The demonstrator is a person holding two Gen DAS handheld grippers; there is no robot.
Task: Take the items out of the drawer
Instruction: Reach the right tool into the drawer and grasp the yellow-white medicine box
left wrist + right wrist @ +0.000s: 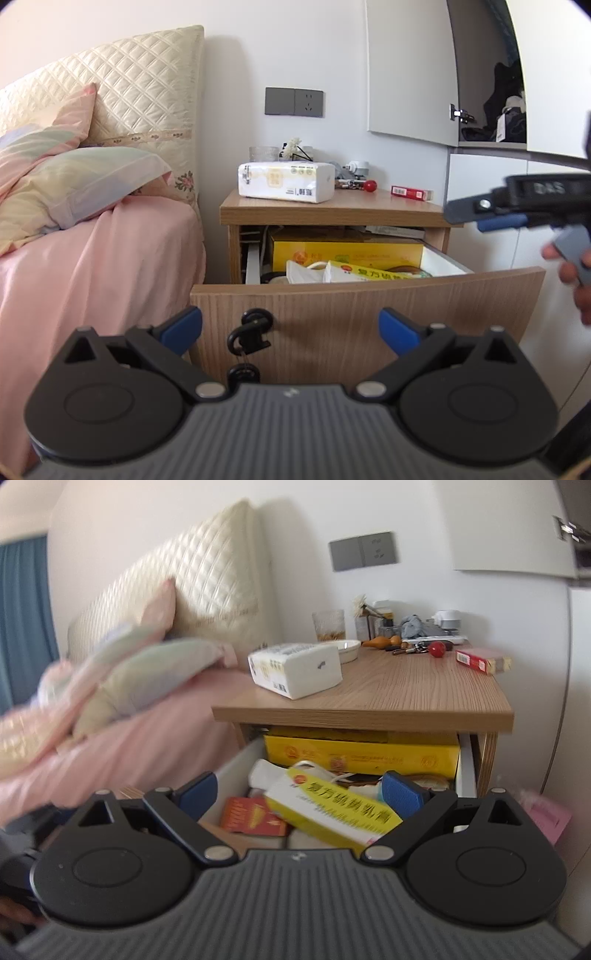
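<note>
Blue pads of my right gripper spread apart, empty, hovering above open drawer; yellow-white box lies tilted on top of clutter, between fingers. Best: drop straight, clamp across box's narrow width, lift clear of red packet. My left gripper also apart, empty, facing drawer front, keys near. Farther: nightstand, tissue pack
</note>
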